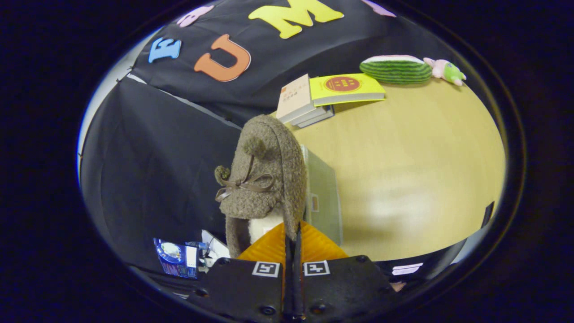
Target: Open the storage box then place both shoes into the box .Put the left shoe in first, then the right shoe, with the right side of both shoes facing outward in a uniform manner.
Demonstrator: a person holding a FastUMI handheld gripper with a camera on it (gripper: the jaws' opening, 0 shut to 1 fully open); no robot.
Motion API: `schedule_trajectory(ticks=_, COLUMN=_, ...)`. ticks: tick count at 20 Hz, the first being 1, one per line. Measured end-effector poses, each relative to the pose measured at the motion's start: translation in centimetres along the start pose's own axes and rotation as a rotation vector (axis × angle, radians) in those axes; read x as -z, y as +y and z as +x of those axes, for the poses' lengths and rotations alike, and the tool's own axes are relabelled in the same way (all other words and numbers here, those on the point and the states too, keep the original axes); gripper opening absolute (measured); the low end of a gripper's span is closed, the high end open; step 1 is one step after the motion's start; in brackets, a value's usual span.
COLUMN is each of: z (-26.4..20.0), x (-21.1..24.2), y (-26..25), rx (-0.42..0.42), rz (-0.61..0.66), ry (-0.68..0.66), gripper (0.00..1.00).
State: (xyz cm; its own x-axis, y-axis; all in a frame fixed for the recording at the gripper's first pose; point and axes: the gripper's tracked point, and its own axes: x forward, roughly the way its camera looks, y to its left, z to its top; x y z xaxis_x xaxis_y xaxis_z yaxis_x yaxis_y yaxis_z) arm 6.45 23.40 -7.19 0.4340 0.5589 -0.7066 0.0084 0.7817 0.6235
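gripper (pixel 292 233) fingers pressed together on the heel edge of a fuzzy brown shoe (pixel 262 179), held up beside a grey box (pixel 323 197) on the table (pixel 417 170).

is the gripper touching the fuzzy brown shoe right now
Touching. In the gripper view the gripper has its fingers closed together on the rim of the brown shoe, which hangs lifted just ahead of them.

The shoe (pixel 262 179) hides the near edge of the storage box (pixel 323 197); the gripper (pixel 292 233) fingers, pressed together, cover the shoe's heel, so the grip cannot be told.
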Motion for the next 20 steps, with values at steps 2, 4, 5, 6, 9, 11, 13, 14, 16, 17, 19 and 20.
schedule_trajectory(ticks=2, z=1.8, x=0.6, y=1.1, rx=0.008, rz=-0.009, ry=0.01, gripper=0.06)
schedule_trajectory(ticks=4, z=3.3, x=1.3, y=1.3, rx=0.02, rz=-0.002, ry=0.032, gripper=0.06)
schedule_trajectory(ticks=5, z=4.0, x=1.3, y=1.2, rx=0.029, rz=0.012, ry=0.032, gripper=0.06)
schedule_trajectory(ticks=6, z=4.8, x=1.3, y=1.0, rx=0.04, rz=0.019, ry=0.035, gripper=0.06)
schedule_trajectory(ticks=9, z=6.0, x=1.6, y=0.1, rx=0.082, rz=0.043, ry=0.033, gripper=0.06)
schedule_trajectory(ticks=11, z=6.7, x=1.7, y=-0.7, rx=0.11, rz=0.041, ry=0.028, gripper=0.07)
schedule_trajectory(ticks=13, z=7.1, x=1.9, y=-1.1, rx=0.115, rz=0.06, ry=0.029, gripper=0.08)
schedule_trajectory(ticks=14, z=7.2, x=1.9, y=-1.0, rx=0.107, rz=0.069, ry=0.028, gripper=0.09)
schedule_trajectory(ticks=16, z=7.6, x=1.9, y=-0.8, rx=0.077, rz=0.087, ry=0.028, gripper=0.14)
schedule_trajectory(ticks=17, z=7.3, x=1.8, y=-0.6, rx=0.066, rz=0.093, ry=0.027, gripper=0.21)
schedule_trajectory(ticks=19, z=6.8, x=1.5, y=0.2, rx=0.033, rz=0.082, ry=0.013, gripper=0.3)
schedule_trajectory(ticks=20, z=6.8, x=1.4, y=0.5, rx=0.024, rz=0.06, ry=0.001, gripper=0.35)
